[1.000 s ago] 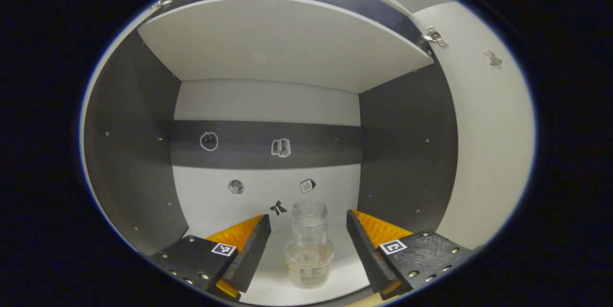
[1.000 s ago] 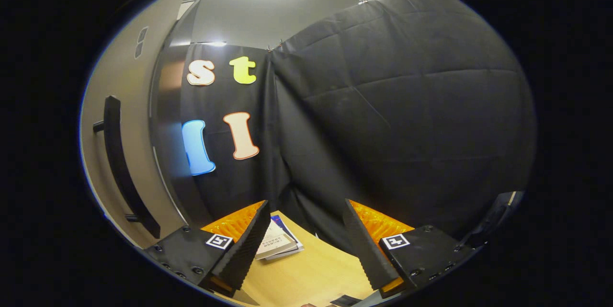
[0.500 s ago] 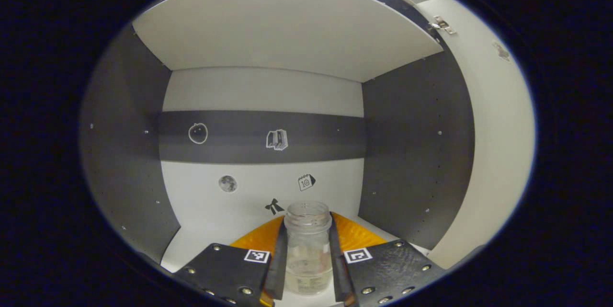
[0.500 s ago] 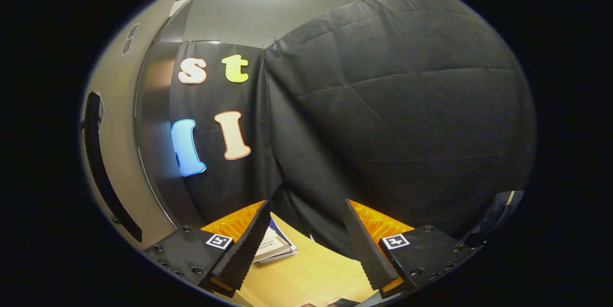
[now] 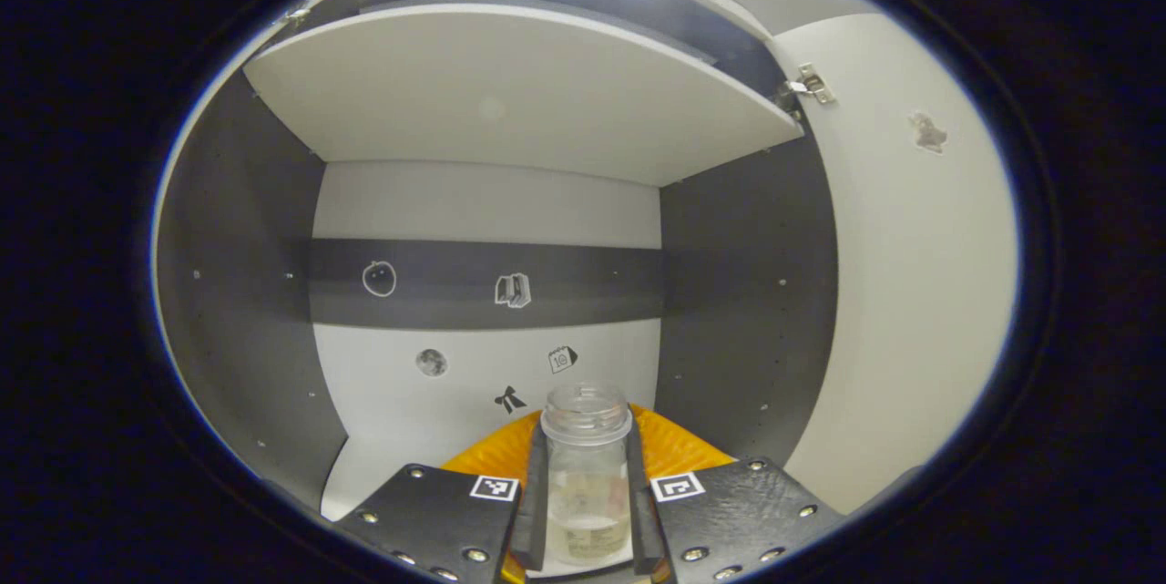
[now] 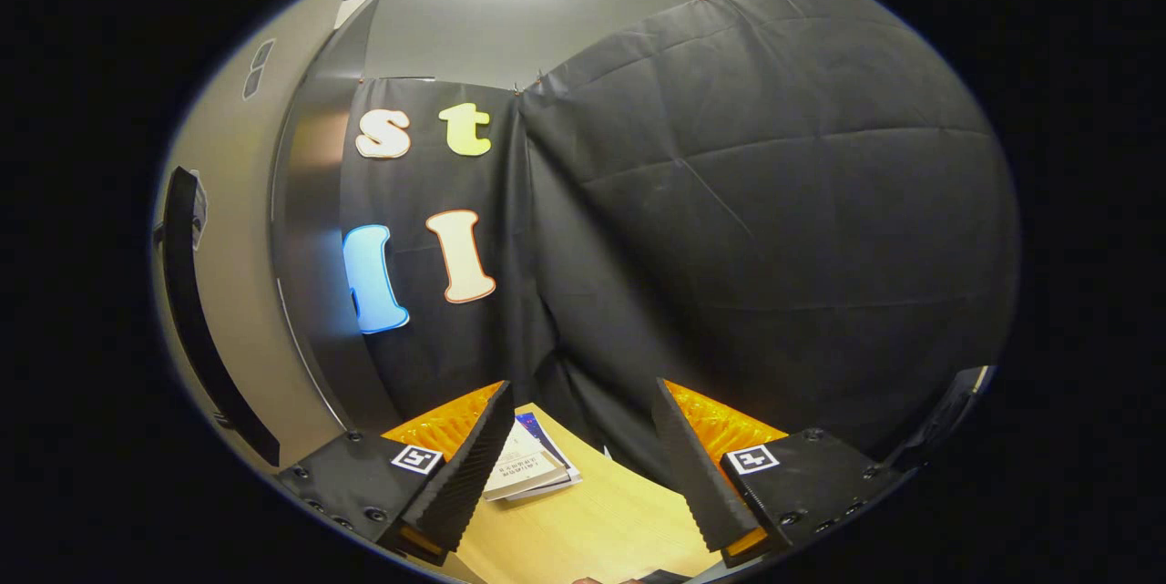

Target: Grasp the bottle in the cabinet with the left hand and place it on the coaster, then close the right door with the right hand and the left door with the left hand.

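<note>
In the left gripper view a small clear glass bottle (image 5: 586, 475) with a little pale liquid stands upright between the fingers of my left gripper (image 5: 585, 511), which is shut on its sides. It is inside the white-and-grey cabinet (image 5: 492, 201), just above the white bottom shelf (image 5: 383, 466). The right door (image 5: 911, 292) stands open at the right, with a hinge (image 5: 806, 85) at its top. In the right gripper view my right gripper (image 6: 578, 461) is open with nothing between its fingers, above a wooden table (image 6: 592, 520). A door with a black handle (image 6: 196, 311) is at that view's left.
A white shelf board (image 5: 519, 92) roofs the compartment above the bottle. Small stickers dot the cabinet's back wall (image 5: 483, 356). In the right gripper view a booklet (image 6: 528, 466) lies on the table near the black cloth wall (image 6: 774, 229).
My left gripper's fingers closed on the bottle, then drew back slightly with it, lifting it a little off the shelf. The right gripper stayed open and only swayed a little.
</note>
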Motion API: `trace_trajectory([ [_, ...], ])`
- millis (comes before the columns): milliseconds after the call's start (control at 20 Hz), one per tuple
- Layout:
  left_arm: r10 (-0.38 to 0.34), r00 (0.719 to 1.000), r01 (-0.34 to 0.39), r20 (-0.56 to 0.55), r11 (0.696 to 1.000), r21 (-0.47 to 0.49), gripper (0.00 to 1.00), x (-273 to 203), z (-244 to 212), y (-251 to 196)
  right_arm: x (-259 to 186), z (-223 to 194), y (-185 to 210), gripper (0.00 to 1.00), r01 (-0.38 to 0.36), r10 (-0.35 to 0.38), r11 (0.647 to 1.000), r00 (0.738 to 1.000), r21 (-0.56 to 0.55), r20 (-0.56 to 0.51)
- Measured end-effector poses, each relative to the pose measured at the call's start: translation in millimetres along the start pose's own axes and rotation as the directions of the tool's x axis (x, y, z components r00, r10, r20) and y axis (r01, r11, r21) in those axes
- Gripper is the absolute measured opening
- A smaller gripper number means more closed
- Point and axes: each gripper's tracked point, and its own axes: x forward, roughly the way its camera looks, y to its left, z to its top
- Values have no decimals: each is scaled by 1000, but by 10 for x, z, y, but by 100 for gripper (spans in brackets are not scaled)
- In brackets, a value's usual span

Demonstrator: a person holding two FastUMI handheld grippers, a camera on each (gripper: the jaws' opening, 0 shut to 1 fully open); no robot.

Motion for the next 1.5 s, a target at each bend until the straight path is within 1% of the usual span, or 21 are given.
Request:
trace_trajectory([
  [150,-63,998,63,-12,998,-10,38,-233,-16,-140,-47,-19,21,96,-13,13,1000,1000,-2,0],
  [250,-79,997,79,-10,997,-10,39,-426,-15,-201,-83,-16,57,96,-23,23,1000,1000,3,0],
  [300,-80,997,80,-13,997,-9,36,-512,-20,-220,-94,-13,87,96,-31,31,1000,1000,4,-1],
  [350,-76,997,76,-15,997,-12,39,-610,-39,-216,-100,-24,111,97,-41,41,999,999,4,-5],
  [450,-75,997,74,-16,997,-26,38,-811,-95,-250,-130,-14,156,96,-57,57,998,998,-2,-3],
  [600,-69,997,67,-33,996,-61,36,-1039,-294,-254,-200,24,217,96,-73,73,997,997,-11,3],
  [650,-72,997,69,-41,994,-85,36,-1122,-405,-266,-215,26,230,96,-78,78,997,997,-11,2],
  [700,-75,996,69,-48,992,-106,39,-1200,-509,-282,-247,31,242,97,-84,84,996,996,-13,-1],
  [950,-76,994,62,-78,984,-165,39,-1554,-1073,-315,-425,101,218,96,-87,87,995,996,-53,1],
  [1100,-86,992,68,-92,982,-175,39,-1707,-1465,-365,-519,90,196,96,-85,84,995,996,-45,-15],
  [1200,-92,989,71,-113,981,-182,39,-1758,-1785,-413,-581,99,136,96,-65,65,995,998,-72,-7],
  [1400,-116,983,80,-139,967,-241,37,-1889,-2263,-566,-764,81,156,97,-76,74,991,997,-106,-18],
  [1500,-121,978,80,-169,969,-232,38,-1939,-2507,-648,-847,86,162,96,-85,83,991,996,-102,-21],
])
